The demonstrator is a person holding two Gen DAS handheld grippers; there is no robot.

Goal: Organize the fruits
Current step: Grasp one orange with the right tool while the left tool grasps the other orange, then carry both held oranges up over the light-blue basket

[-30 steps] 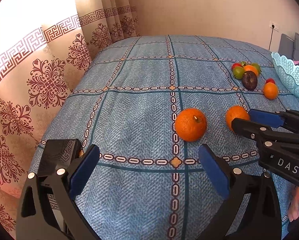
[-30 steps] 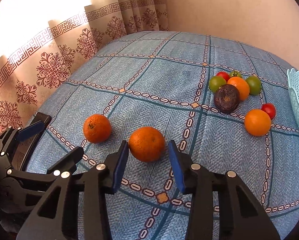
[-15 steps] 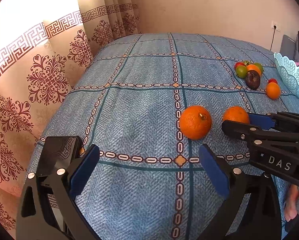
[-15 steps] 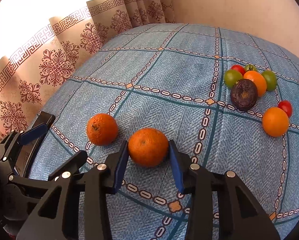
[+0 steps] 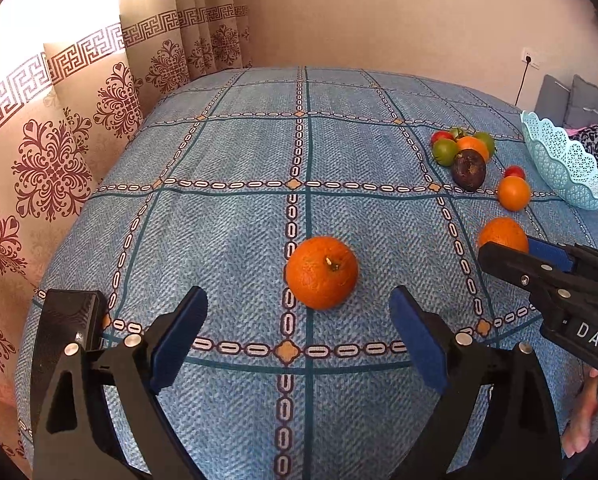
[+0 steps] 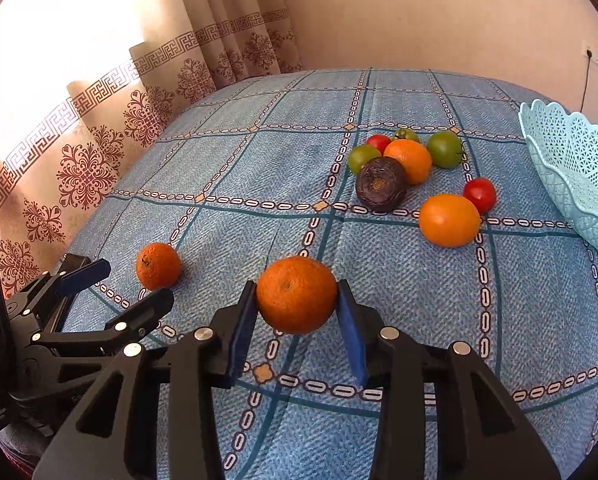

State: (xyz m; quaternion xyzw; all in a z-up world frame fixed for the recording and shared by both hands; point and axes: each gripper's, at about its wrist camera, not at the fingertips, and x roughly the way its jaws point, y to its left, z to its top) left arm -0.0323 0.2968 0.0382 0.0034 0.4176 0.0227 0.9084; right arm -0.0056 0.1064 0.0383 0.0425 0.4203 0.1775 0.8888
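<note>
- Right claw (image 6: pixel 297 320): blue pads pinch a rough-skinned orange (image 6: pixel 296 294) at its widest part, one pad per side. Judged reason: a grip across the middle stops a round fruit from squirting out on lift.
- Left claw (image 5: pixel 298 338): spread wide, holding nothing. A second orange (image 5: pixel 322 272) sits on the bed (image 5: pixel 227 216) just ahead of the gap, approx. centred. Judged reason: lined up for the next pick.
- Remaining fruit: smooth orange (image 6: pixel 449 220), red tomato (image 6: pixel 479 195), dark round fruit (image 6: pixel 381 184) and a cluster of green/red/orange pieces lie near the basket (image 6: pixel 571 168), all outside it. Basket contents can't be seen from here.
- Basket sits at the bed's right edge, well apart from both claws; judged drop point for the held orange.
- Diff vs. 1.0 s ago: right pads stood clear of the orange w/ gaps each side; now both pads touch it. Fruit cluster and basket appear larger in right wrist view.
- Diff, left: orange was right of the gap's centre; now sits about centred. Pads as wide as before.
</note>
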